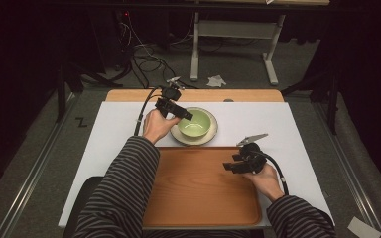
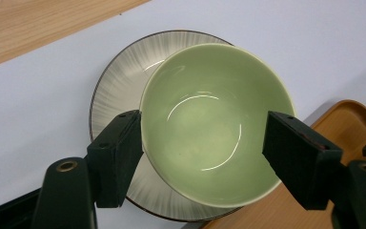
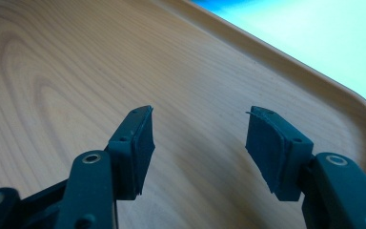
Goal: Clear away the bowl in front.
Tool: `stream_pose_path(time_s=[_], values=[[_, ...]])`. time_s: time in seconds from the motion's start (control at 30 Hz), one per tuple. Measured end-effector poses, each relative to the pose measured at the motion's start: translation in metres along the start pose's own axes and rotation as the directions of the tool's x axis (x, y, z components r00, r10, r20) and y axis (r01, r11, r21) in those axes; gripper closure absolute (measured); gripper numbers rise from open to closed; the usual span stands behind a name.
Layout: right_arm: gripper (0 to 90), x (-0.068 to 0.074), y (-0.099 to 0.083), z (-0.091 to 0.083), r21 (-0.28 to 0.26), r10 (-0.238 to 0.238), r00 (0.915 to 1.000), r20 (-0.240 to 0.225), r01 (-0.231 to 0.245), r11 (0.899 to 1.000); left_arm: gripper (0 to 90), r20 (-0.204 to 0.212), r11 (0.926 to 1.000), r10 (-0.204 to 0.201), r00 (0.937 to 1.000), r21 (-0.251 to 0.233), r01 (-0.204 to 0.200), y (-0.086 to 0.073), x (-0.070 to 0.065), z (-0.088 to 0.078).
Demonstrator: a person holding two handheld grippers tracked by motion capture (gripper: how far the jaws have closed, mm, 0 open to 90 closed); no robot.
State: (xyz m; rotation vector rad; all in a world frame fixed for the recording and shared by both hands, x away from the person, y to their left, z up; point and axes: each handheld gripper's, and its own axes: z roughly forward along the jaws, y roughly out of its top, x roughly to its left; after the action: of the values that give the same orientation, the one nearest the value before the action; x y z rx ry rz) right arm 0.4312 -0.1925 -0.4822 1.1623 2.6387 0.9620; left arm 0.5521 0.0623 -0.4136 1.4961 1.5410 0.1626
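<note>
Green bowl (image 2: 213, 124) sits on the striped plate (image 2: 119, 90), just beyond the wooden tray (image 1: 198, 188). My left gripper (image 2: 202, 152) hangs over it, jaws apart straddling its rim, seemingly not touching. My right gripper (image 3: 198, 143), also apart, idles over the tray.

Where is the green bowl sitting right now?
In the high view the green bowl sits on a striped plate on the white table cover, just beyond the wooden tray's far edge. The left gripper hangs over it, jaws spread either side.
</note>
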Motion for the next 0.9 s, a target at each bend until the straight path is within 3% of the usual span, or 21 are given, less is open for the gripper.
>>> stream_pose_path(time_s=[0.6,0.9], values=[[43.8,0.000,0.000,0.001,0.002,-0.014,0.9999,0.003,0.014,1.000,33.0,-0.100,0.9985,-0.030,0.9946,0.043,0.035,0.001,0.020,0.026],[43.8,0.000,0.000,0.001,-0.001,-0.012,0.9999,0.003,0.012,1.000,36.9,-0.135,0.9965,-0.028,0.9904,0.074,0.039,-0.006,0.024,0.039]])
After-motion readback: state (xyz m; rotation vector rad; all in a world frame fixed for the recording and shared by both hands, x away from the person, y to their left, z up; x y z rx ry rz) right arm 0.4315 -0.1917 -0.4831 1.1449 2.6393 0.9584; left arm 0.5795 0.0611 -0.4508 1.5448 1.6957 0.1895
